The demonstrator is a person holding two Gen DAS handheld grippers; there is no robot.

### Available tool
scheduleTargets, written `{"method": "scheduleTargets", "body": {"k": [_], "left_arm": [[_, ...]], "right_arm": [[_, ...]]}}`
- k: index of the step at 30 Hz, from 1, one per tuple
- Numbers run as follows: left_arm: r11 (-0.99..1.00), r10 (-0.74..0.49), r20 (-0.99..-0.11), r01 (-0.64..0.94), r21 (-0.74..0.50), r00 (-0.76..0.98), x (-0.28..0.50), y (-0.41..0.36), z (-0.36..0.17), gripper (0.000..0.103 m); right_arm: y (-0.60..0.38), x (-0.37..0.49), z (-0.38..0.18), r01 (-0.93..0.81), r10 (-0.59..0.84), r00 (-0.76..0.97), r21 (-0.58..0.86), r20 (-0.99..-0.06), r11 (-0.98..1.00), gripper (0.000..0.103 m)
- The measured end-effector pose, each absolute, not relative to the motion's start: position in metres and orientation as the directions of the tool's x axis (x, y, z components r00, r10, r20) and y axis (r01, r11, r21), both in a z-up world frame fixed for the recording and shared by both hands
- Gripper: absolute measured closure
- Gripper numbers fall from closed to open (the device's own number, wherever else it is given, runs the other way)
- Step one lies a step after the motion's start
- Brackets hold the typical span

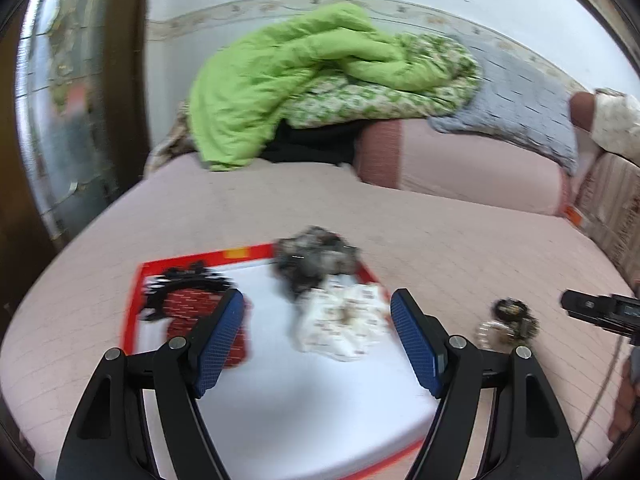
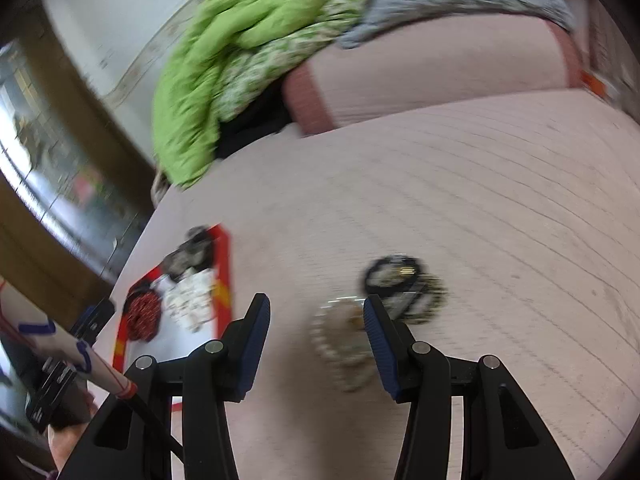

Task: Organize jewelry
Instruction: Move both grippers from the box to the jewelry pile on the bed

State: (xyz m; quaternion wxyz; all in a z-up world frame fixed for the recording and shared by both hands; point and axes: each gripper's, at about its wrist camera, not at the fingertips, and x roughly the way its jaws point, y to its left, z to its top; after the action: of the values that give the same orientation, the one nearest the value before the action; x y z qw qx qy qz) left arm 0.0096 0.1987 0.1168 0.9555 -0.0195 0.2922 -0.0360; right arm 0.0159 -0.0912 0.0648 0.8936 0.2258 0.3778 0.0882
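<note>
A red-rimmed white tray [image 1: 280, 412] lies on the pink bed. On it are a red and black beaded piece [image 1: 188, 304], a dark grey tangled piece [image 1: 316, 256] and a white beaded piece [image 1: 348, 320]. My left gripper [image 1: 316, 336] is open and empty above the tray. On the bedspread right of the tray lie a pearl bracelet [image 2: 340, 340] and a black and gold piece [image 2: 400, 280]; they also show in the left wrist view [image 1: 508, 320]. My right gripper [image 2: 316, 336] is open, with the pearl bracelet between its fingers, not gripped.
A green quilt [image 1: 288, 76] and a grey pillow [image 1: 516, 100] are piled at the far end of the bed. A wooden-framed mirror [image 1: 60, 120] stands at the left. The tray also shows in the right wrist view [image 2: 224, 276].
</note>
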Motion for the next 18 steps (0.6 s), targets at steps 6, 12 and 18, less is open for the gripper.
{"method": "scheduleTargets", "body": {"k": [6, 12, 18], "left_arm": [[0.975, -0.218, -0.601, 0.2, -0.098, 0.769, 0.017, 0.147, 0.107, 0.028], [0.933, -0.345, -0.669, 0.316, -0.171, 0.658, 0.037, 0.098, 0.092, 0.028], [0.928, -0.342, -0.748, 0.33, -0.173, 0.569, 0.067, 0.061, 0.069, 0.039]], "right_arm": [[-0.136, 0.016, 0.043, 0.112, 0.291, 0.7, 0.503, -0.652, 0.857, 0.051], [-0.161, 0.015, 0.03, 0.158, 0.28, 0.694, 0.519, -0.664, 0.84, 0.055], [-0.175, 0.012, 0.024, 0.179, 0.294, 0.689, 0.548, -0.663, 0.817, 0.055]]}}
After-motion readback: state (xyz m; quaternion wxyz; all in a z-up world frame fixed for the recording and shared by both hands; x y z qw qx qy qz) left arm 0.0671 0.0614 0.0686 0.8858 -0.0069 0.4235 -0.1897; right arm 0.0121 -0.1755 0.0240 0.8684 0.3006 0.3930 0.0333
